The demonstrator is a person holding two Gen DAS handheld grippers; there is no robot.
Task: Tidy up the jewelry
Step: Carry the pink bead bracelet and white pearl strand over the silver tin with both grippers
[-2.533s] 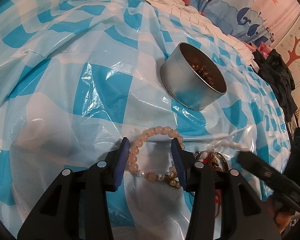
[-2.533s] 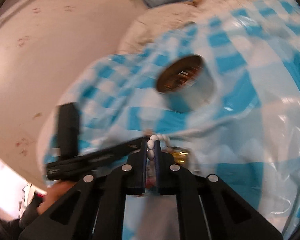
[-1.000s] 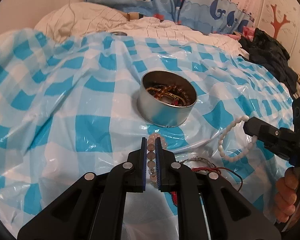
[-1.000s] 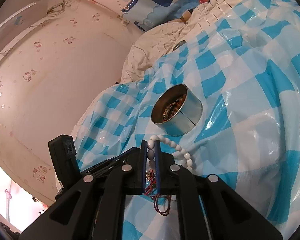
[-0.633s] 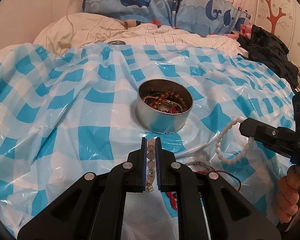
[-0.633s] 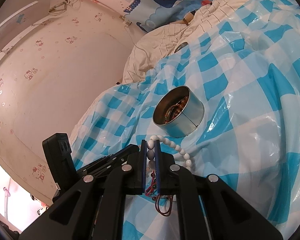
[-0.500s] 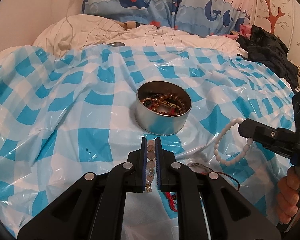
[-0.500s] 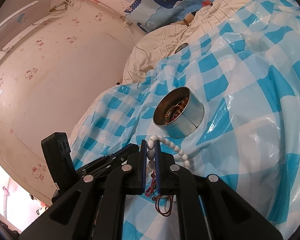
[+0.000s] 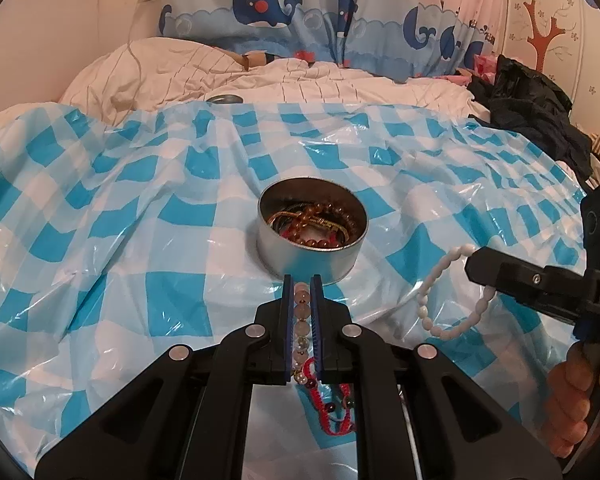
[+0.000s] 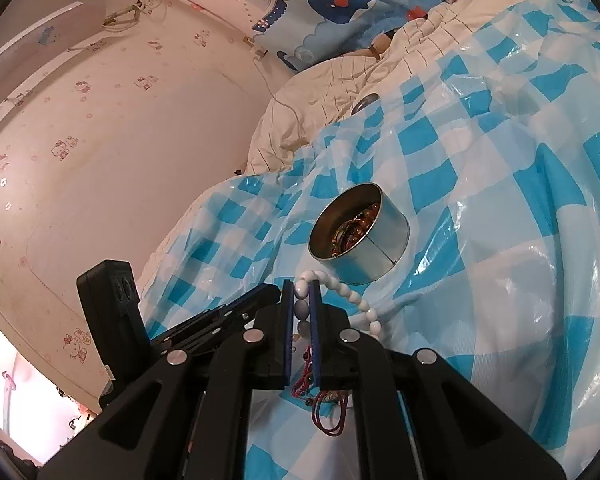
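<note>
A round metal tin [image 9: 312, 236] with several bead bracelets inside stands on the blue checked plastic sheet [image 9: 140, 264]; it also shows in the right wrist view [image 10: 360, 236]. My left gripper [image 9: 302, 286] is shut on a pink bead bracelet [image 9: 301, 320], held above the sheet just in front of the tin. My right gripper [image 10: 301, 288] is shut on a white bead bracelet [image 10: 348, 292], whose loop hangs free right of the tin in the left wrist view [image 9: 444, 300]. Red cord bracelets [image 9: 332, 404] lie on the sheet under my left gripper.
The sheet covers a bed with a white quilt [image 9: 260, 80] behind it. A whale-print curtain [image 9: 300, 12] hangs at the back. Dark clothes [image 9: 540, 108] lie at the far right. A small metal lid [image 9: 224, 99] rests at the sheet's far edge.
Both grippers have risen a little with their bracelets. The left one has drawn back, so the tin sits farther ahead. The pink bracelet is lifted off the sheet.
</note>
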